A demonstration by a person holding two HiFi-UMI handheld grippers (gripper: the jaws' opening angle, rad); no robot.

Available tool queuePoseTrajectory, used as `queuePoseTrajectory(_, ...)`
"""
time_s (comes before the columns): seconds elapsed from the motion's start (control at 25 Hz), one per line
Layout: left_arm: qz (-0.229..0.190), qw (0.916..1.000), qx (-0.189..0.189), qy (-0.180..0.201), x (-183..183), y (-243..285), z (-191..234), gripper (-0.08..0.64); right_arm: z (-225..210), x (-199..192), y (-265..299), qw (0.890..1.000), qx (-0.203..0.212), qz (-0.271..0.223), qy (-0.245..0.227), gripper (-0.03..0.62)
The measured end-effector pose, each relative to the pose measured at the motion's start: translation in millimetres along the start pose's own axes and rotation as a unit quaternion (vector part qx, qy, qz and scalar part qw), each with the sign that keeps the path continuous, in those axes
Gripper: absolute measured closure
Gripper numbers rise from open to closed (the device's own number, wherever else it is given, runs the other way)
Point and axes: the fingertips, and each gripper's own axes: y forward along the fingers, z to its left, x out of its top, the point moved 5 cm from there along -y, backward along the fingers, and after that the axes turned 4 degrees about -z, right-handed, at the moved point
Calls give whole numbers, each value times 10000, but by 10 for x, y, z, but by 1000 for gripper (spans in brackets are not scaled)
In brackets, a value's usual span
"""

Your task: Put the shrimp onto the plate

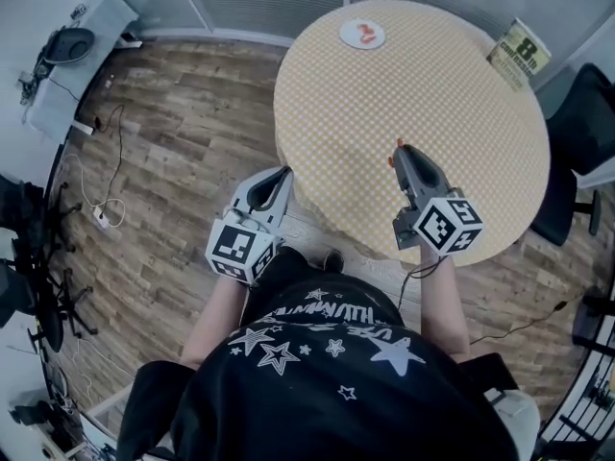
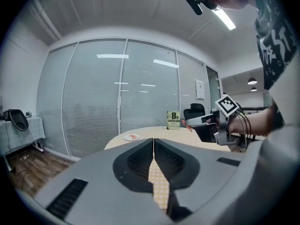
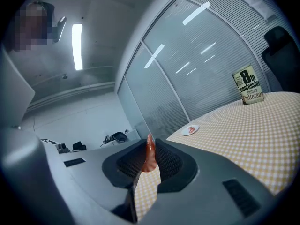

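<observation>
My right gripper [image 3: 149, 150] is clamped on a shrimp [image 3: 149, 157] over the middle of the table [image 1: 452, 104], my left gripper [image 2: 153, 146], closed on nothing, hangs off the table's 8 o'clock edge, and the plate [image 1: 376, 38] at 11 o'clock holds a second shrimp [image 1: 363, 33].

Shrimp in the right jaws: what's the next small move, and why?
Probably carry the right gripper forward toward the plate: its jaws are shut on the shrimp, and the plate lies well ahead, far from it.
</observation>
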Motion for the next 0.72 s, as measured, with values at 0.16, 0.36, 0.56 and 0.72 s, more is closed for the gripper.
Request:
queuePoseTrajectory(0.16,-38,9999,-3,100,53,-21,83,548,59,-70,75,10000,13,-13,98,525)
queuePoseTrajectory(0.36,-53,10000,-75,20,-12,3,320,548,160,-179,214,9999,-67,29,97,525)
queuePoseTrajectory(0.56,-28,9994,-323,-143,-104,280,627,548,138,-217,452,9994,-329,79,88,525)
queuePoseTrajectory(0.72,-84,9984,-554,-83,-40,635,947,548,60,-170,755,9986,-516,90,73,525)
